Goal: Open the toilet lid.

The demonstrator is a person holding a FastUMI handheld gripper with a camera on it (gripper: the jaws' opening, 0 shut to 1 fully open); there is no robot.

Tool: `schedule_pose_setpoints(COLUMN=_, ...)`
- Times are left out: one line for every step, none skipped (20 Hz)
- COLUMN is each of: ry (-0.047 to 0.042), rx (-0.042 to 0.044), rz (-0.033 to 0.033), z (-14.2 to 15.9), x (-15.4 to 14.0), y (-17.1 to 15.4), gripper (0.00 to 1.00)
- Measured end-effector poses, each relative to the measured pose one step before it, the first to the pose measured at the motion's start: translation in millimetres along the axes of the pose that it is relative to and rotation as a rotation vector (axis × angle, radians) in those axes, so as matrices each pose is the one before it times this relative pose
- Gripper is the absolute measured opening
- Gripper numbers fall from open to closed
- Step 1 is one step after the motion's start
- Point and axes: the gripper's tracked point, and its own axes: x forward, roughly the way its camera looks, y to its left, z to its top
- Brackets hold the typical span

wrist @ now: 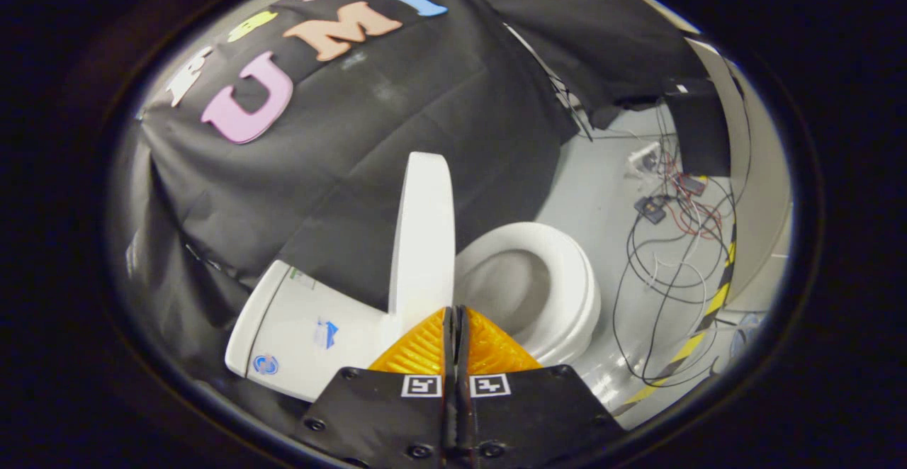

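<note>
Just beyond the claw [455, 313], whose fingers are pressed together on nothing, the white plastic toilet lid [424, 242] stands upright, edge-on, its bowl [560, 292] lying beside it.

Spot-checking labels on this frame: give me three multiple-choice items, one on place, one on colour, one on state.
1. Where does the white plastic toilet lid stand relative to the claw?
A. Just ahead of its fingertips, raised on edge
B. Flat over the bowl
C. On the floor by the cables

2. What colour is the toilet seat ring around the bowl?
A. Black
B. White
C. Yellow

3. How do the claw's fingers stand?
A. Wide apart
C. Clamped on the lid
B. Closed together, nothing between them

Answers:
1. A: the lid rises upright between the white toilet tank and the open bowl, right beyond the fingertips.
2. B: the ring matches the white lid and tank.
3. B: the two fingers meet along a thin seam, and the lid lies beyond them, not between.
</note>
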Motion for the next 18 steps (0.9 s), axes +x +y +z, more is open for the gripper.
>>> schedule_pose_setpoints(ry=-0.00608, rx=-0.0283, rz=-0.0081, z=2.68, x=0.48, y=7.89, gripper=0.01)
schedule_pose_setpoints(ry=-0.01333, rx=-0.02883, rz=-0.00233, z=1.24, x=-1.82, y=5.79, gripper=0.0)
schedule_pose_setpoints(ry=-0.00558, rx=-0.0157, rz=0.00366, z=2.71, x=-1.59, y=7.59, gripper=0.0)
schedule_pose_setpoints(ry=-0.00743, rx=-0.01036, rz=0.00789, z=1.0, x=-2.06, y=7.63, gripper=0.01)
schedule_pose_setpoints(ry=-0.01534, rx=-0.01138, rz=0.0128, z=0.98, x=-2.1, y=8.38, gripper=0.0)
schedule_pose_setpoints(ry=-0.00581, rx=-0.01378, rz=0.00675, z=1.04, x=0.09, y=7.29, gripper=0.01)
schedule_pose_setpoints(ry=-0.01563, rx=-0.02131, rz=0.00231, z=2.65, x=-3.8, y=6.32, gripper=0.0)
schedule_pose_setpoints(ry=-0.00341, rx=-0.02755, rz=0.00462, z=1.01, x=-1.65, y=7.34, gripper=0.0)
schedule_pose_setpoints(ry=-0.01184, rx=-0.02299, rz=0.0061, z=1.17, x=-2.21, y=8.02, gripper=0.0)
schedule_pose_setpoints(ry=-0.00805, rx=-0.02433, rz=0.01126, z=0.1, x=-1.76, y=10.02, gripper=0.0)
schedule_pose_setpoints(ry=-0.00701, rx=-0.0214, rz=0.00757, z=0.46, x=-2.42, y=10.54, gripper=0.0)
schedule_pose_setpoints(ry=-0.0096, rx=-0.02461, rz=0.00398, z=1.02, x=-1.72, y=7.95, gripper=0.0)
schedule_pose_setpoints(ry=-0.0019, rx=-0.02171, rz=0.00299, z=-0.2, x=-3.38, y=8.04, gripper=0.0)
schedule_pose_setpoints(ry=-0.00476, rx=-0.01795, rz=0.00311, z=-0.16, x=-0.75, y=7.62, gripper=0.0)
schedule_pose_setpoints(ry=-0.00523, rx=-0.00529, rz=0.00481, z=-1.48, x=-0.86, y=8.73, gripper=0.0)
schedule_pose_setpoints(ry=-0.00579, rx=-0.01006, rz=0.00755, z=1.17, x=-0.79, y=8.6, gripper=0.0)
schedule_pose_setpoints(ry=-0.00919, rx=-0.01986, rz=0.00933, z=0.4, x=-0.32, y=7.97, gripper=0.0)
schedule_pose_setpoints(ry=-0.00032, rx=-0.01953, rz=0.00491, z=0.88, x=-0.12, y=5.99, gripper=0.0)
